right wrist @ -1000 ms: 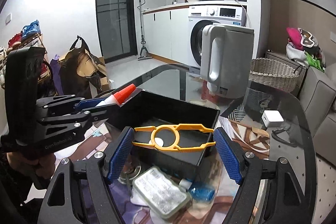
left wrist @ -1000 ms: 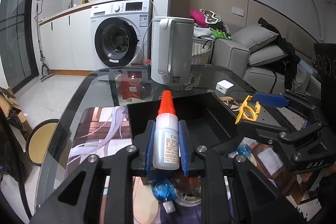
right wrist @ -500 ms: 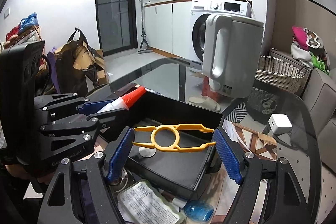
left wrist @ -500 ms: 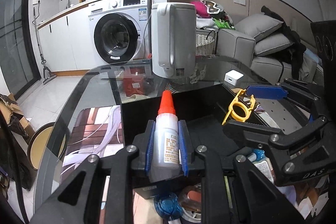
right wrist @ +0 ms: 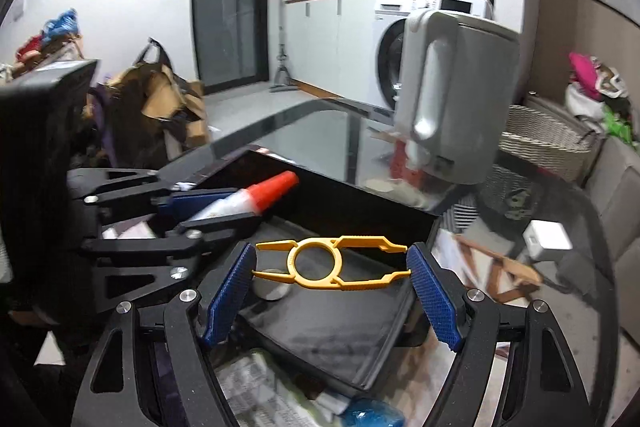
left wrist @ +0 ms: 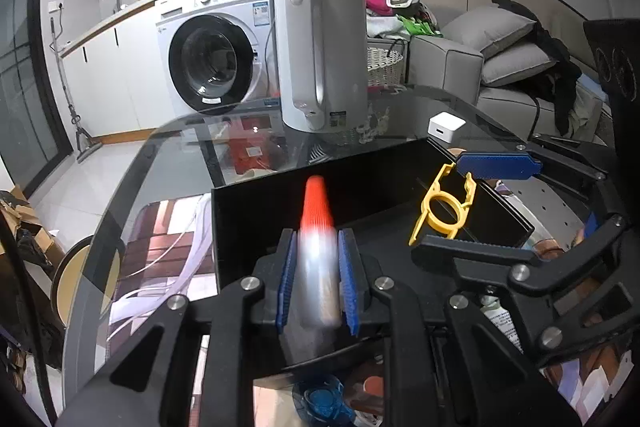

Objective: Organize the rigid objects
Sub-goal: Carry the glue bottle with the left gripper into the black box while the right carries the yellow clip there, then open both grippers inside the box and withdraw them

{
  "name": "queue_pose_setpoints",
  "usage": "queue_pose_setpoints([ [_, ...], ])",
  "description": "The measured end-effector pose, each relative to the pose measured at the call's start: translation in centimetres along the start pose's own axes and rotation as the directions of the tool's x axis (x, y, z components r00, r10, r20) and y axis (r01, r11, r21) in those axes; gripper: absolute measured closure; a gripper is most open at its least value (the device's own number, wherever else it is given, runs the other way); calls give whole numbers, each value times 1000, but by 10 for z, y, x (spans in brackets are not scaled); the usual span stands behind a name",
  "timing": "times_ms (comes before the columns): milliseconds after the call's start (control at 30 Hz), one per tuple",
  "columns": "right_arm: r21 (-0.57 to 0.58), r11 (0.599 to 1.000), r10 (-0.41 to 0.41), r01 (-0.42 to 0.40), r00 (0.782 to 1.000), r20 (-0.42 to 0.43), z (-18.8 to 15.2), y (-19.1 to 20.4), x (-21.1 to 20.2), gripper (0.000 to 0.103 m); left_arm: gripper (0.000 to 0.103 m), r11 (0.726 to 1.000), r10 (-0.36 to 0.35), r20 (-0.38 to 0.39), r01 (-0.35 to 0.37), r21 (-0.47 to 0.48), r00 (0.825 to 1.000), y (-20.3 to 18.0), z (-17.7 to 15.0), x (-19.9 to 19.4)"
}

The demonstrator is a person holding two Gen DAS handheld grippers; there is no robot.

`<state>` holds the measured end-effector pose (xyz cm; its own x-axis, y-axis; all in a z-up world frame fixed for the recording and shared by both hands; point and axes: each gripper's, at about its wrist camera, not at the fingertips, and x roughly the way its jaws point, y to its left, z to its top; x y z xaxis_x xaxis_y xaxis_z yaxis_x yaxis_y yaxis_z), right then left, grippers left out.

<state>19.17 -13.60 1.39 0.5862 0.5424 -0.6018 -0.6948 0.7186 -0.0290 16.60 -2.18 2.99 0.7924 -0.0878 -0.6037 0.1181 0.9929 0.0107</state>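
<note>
In the left wrist view, the left hand-held gripper at lower centre pinches a small glue bottle with an orange cap; the bottle is smeared with blur, so its label cannot be read, and its base is hidden between the blue pads. It sits over the black tray, whose near edge is covered by the gripper body. At right, the right hand-held gripper clamps a yellow plastic clip, partly hidden by its lower finger. A white kettle stands behind on the glass surface. In the right wrist view, the right hand-held gripper holds the clip crosswise by its ends above the tray; the bottle shows at left, mostly covered by the left hand-held gripper.
</note>
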Motion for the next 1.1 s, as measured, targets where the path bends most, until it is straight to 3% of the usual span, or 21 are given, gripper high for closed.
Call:
queue_pose_setpoints([
  [167,-13,1000,-23,23,1000,-3,-1,5,2,24,79,1000,10,-10,-10,-4,1000,2,1,0],
  [233,-11,1000,-21,21,1000,-15,0,7,1,19,63,999,33,-16,-34,-14,999,6,1,-1],
  [367,-2,1000,-22,22,1000,-20,0,8,-5,15,41,999,-19,1,19,-41,1000,12,-1,-17],
  [433,21,999,-29,29,1000,5,-2,7,-20,11,16,999,-9,37,11,-43,999,12,-4,-32],
  [500,44,998,-54,52,998,31,-5,6,-35,1,0,998,20,72,-16,-64,997,14,-7,-47],
  [700,139,985,-115,106,992,56,-25,-1,-74,0,0,994,67,107,-56,-99,992,20,-21,-74],
  [800,160,974,-167,161,986,27,-36,1,-85,1,0,992,83,104,-72,-101,991,23,-33,-78],
  [1100,237,945,-216,224,975,-60,-63,-10,-92,0,0,993,87,65,-81,-83,994,26,-56,-72],
])
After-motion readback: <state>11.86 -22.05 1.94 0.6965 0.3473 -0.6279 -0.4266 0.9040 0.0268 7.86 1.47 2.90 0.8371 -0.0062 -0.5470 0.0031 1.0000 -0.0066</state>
